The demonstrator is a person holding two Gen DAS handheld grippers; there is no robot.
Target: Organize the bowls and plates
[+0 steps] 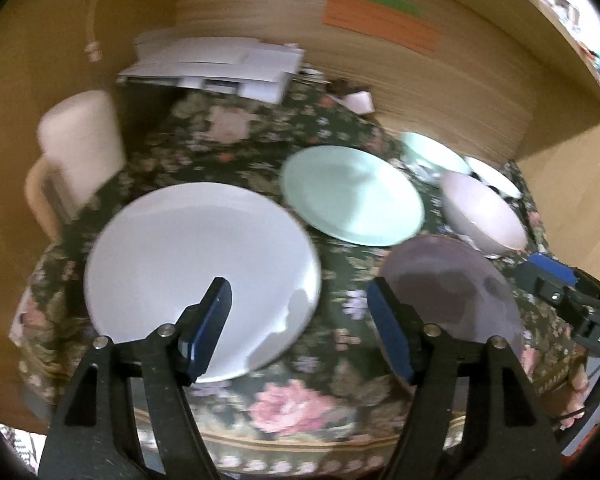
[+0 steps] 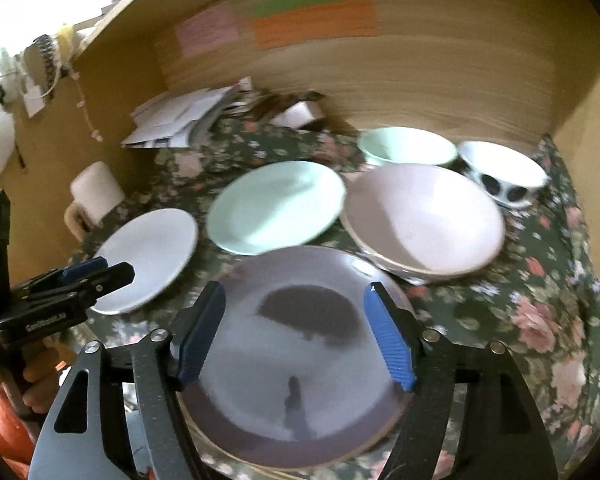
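Note:
On the flowered tablecloth lie a white plate (image 1: 196, 276), a mint plate (image 1: 352, 196) and a purple plate (image 1: 452, 292). Behind them stand a pink bowl (image 1: 484, 212), a mint bowl (image 1: 432, 152) and a white bowl with dark spots (image 1: 492, 176). My left gripper (image 1: 300, 292) hangs open above the cloth between the white and purple plates, holding nothing. My right gripper (image 2: 296, 296) is open above the purple plate (image 2: 300, 360), which lies flat below it, not gripped. The right wrist view also shows the white plate (image 2: 148, 256), mint plate (image 2: 276, 208) and pink bowl (image 2: 424, 216).
A cream mug (image 1: 76, 148) stands at the left edge. Loose papers (image 1: 220, 68) lie at the back against a wooden wall with coloured notes (image 1: 380, 20). A wooden side panel (image 2: 588, 128) closes the right. The table's front edge (image 1: 300, 440) is just below the grippers.

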